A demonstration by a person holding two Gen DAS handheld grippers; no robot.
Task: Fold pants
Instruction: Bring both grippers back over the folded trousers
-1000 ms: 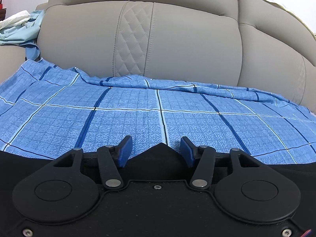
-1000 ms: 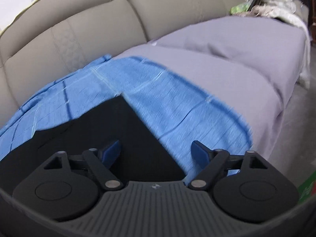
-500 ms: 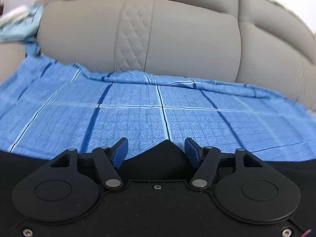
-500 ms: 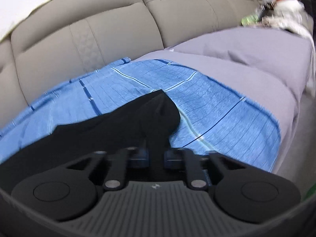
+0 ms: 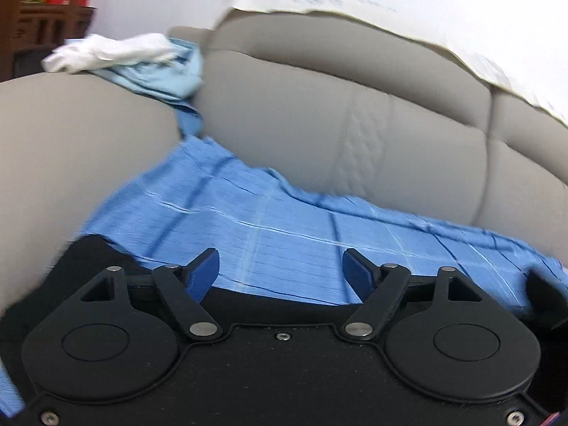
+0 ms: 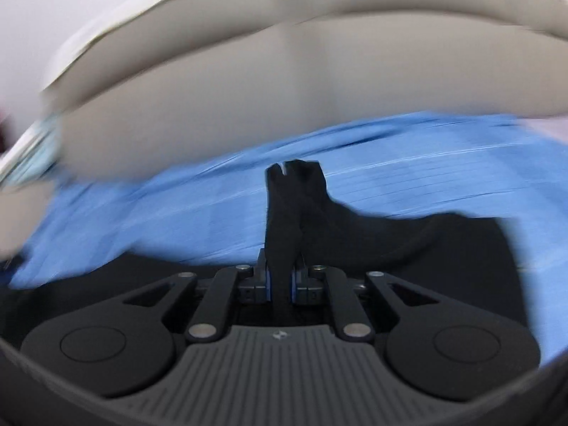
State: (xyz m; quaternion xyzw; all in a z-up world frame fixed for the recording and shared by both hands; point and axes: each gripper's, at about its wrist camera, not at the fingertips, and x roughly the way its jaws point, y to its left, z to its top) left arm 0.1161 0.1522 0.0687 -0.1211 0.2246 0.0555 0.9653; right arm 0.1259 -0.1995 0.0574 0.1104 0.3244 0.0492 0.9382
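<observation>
From the left wrist, the left tool [image 5: 280, 273] is released, its blue-padded fingers [image 5: 202, 271] spread wide with nothing between them. The black pants [image 5: 88, 259] lie just under and in front of it on a blue checked sheet [image 5: 284, 227] that covers the sofa seat; the dark cloth runs as a low band across the bottom of the view from left to right, so its long axis lies sideways to the tool. Behind the sheet rises the grey sofa back [image 5: 337, 135], and a white cloth [image 5: 110, 51] and a light blue garment [image 5: 167, 78] sit bunched on the armrest at the upper left. From the right wrist, much blurred, the right tool [image 6: 280, 284] is clenched on a gathered fold of the pants [image 6: 294, 206], which stands up as a narrow black peak straight ahead of the fingers, while the rest of the cloth spreads low to the right over the sheet [image 6: 142, 209]. The sofa back [image 6: 284, 99] fills the upper half.
</observation>
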